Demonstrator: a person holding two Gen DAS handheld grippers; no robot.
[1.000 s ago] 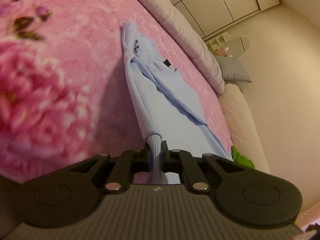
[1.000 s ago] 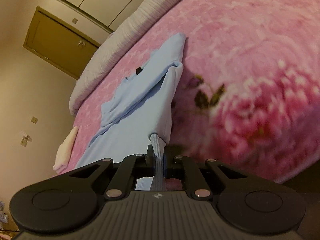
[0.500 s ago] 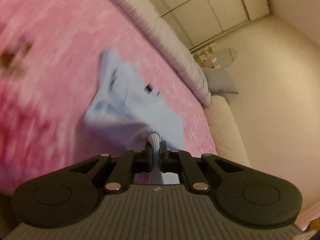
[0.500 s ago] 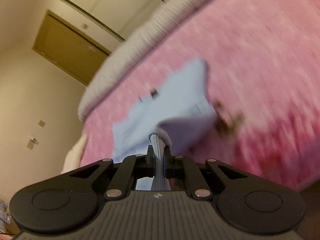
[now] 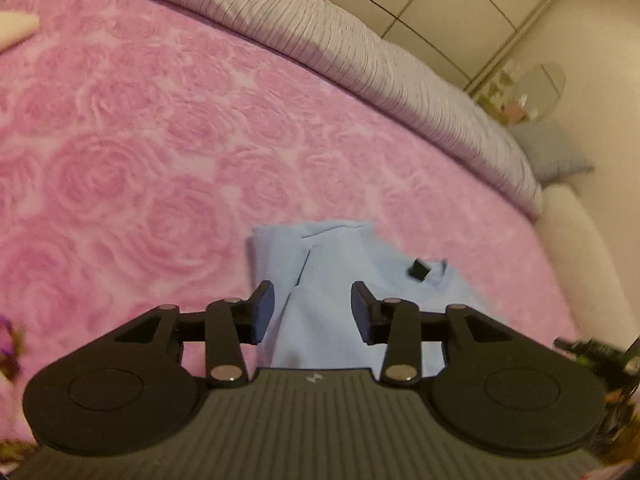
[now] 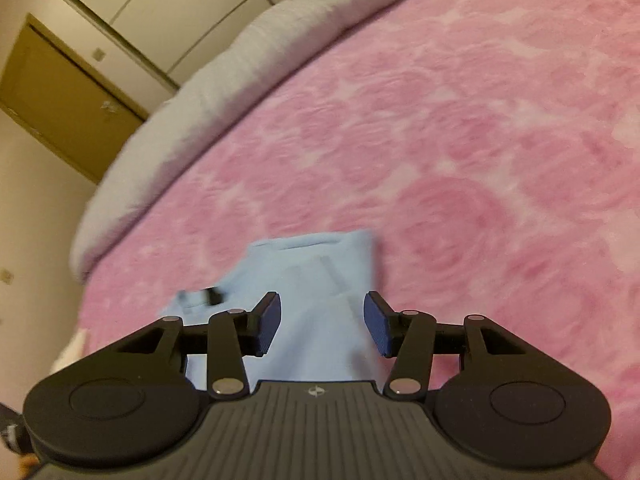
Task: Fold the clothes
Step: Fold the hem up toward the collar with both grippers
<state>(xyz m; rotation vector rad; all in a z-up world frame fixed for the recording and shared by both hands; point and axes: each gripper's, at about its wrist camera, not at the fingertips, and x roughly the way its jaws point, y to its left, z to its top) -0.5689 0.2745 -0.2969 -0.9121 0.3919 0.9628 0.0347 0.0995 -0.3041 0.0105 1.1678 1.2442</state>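
A light blue garment (image 5: 340, 280) lies folded over on the pink rose-patterned blanket (image 5: 140, 160), a small black tag (image 5: 418, 269) showing at its neckline. My left gripper (image 5: 313, 308) is open just above the garment's near part, with nothing between its fingers. In the right wrist view the same blue garment (image 6: 316, 280) lies flat with the black tag (image 6: 214, 296) at its left. My right gripper (image 6: 322, 316) also stands open over the cloth, holding nothing. The garment's near edge is hidden under both gripper bodies.
A grey ribbed bedcover (image 5: 340, 52) runs along the far side of the bed. A cream cushion (image 5: 580, 260) and a grey pillow (image 5: 556, 156) lie at the right, closet doors (image 5: 440, 0) behind. A brown door (image 6: 60, 100) stands at the left of the right wrist view.
Both grippers carried the garment's hem forward over the rest of it, then opened and let go. The garment now lies doubled over, much shorter than before.
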